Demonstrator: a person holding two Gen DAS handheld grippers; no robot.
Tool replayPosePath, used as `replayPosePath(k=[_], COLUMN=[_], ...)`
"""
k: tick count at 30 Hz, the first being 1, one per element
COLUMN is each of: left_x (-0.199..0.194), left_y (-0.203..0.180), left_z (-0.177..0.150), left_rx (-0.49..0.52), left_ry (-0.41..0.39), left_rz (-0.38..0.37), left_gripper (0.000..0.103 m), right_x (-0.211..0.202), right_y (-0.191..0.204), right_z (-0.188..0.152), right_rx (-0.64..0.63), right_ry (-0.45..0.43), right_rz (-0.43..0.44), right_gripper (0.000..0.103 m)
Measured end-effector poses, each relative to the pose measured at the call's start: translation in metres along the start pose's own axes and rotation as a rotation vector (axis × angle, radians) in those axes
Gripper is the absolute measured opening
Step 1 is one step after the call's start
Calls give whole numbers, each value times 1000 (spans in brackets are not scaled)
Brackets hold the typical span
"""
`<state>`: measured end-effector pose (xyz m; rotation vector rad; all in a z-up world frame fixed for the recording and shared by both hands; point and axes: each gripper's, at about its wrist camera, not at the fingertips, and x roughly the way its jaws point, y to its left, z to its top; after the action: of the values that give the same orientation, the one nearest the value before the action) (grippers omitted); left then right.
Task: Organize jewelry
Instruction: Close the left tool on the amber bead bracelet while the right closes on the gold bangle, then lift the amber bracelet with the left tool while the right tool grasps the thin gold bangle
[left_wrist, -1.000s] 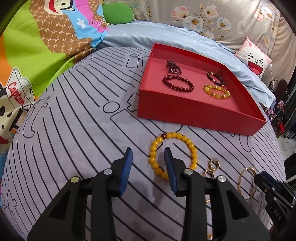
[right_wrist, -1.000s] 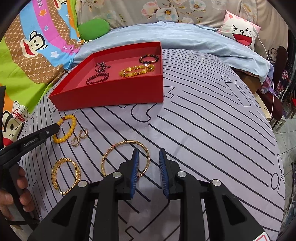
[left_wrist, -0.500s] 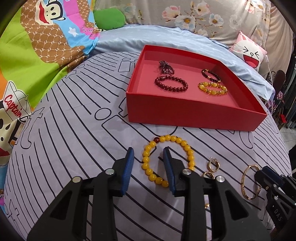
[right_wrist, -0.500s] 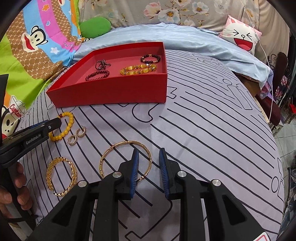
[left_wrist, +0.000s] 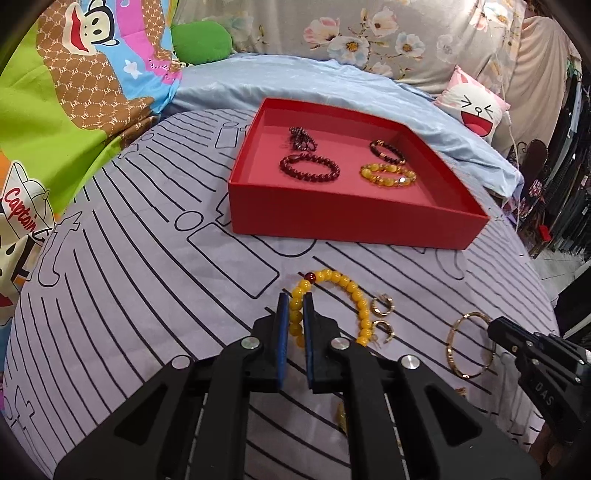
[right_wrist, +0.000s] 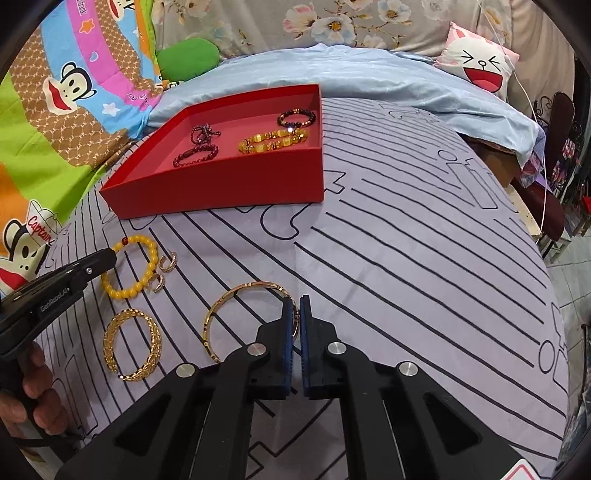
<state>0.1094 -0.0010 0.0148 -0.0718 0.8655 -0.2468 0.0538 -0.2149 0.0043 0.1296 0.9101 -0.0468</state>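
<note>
Left claw (left_wrist: 294, 314) low over the striped bed sheet (left_wrist: 147, 295), its blue pads pinching the near-left arc of the yellow bead bracelet (left_wrist: 347, 286); the rest of the loop lies flat on the sheet ahead and to the right of the tips, the single dark red bead just beyond them. Two gold hoop earrings (left_wrist: 382, 317) sit just right of the bracelet, touching or nearly touching its right side. Right claw (right_wrist: 295, 319) pressed onto the right rim of the thin gold bangle (right_wrist: 236, 295), the band caught between the pads, the loop spreading left of the tips on the sheet. The woven gold bracelet (right_wrist: 133, 345) lies farther left of the right claw, apart from the bangle. Red tray (left_wrist: 351, 218) stands ahead of both claws, beyond the loose pieces. Inside it: a dark red bead bracelet (left_wrist: 310, 171) front left, a small dark tangled strand (left_wrist: 301, 136) behind that, an amber bracelet (left_wrist: 388, 175) front right, a dark bracelet (left_wrist: 388, 151) behind the amber one, all four apart from each other. Bare hand (right_wrist: 33, 398) on the left tool's grip shows at the lower left edge of the right view.
</note>
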Motion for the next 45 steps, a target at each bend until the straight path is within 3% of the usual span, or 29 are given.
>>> replayPosePath(k=[7, 16, 19, 20, 22, 24, 27, 35, 45], left_x=[-35, -74, -79, -78, -75, -69, -61, -48, -41], left_y=[-10, -22, -22, -21, -18, -17, -16, -19, -17], left_z=[16, 66, 71, 70, 67, 60, 49, 28, 22], left_rx=[29, 65, 66, 62, 54, 45, 32, 27, 13], left_ry=[-40, -145, -163, -160, -149, -129, -100, -50, -25], left_rz=[-45, -90, -88, -90, -94, -95, -100, -112, -116], left_gripper=[7, 7, 7, 7, 7, 7, 7, 7, 7], right_x=[-30, -62, -61, -59, -52, -42, -31, 6, 15], right_y=[1, 2, -4, -6, -10, -11, -9, -2, 1], right_z=[19, 63, 67, 65, 55, 44, 27, 8, 3], right_rx=[-31, -80, -73, -68, -54, -45, -46, -59, -71], right_ry=[-71, -192, -186, -181, -152, -118, -87, 9, 16], right_rz=[4, -22, -12, -12, -3, 2, -17, -45, -66], right_gripper=[3, 0, 1, 2, 15, 49, 60, 63, 60])
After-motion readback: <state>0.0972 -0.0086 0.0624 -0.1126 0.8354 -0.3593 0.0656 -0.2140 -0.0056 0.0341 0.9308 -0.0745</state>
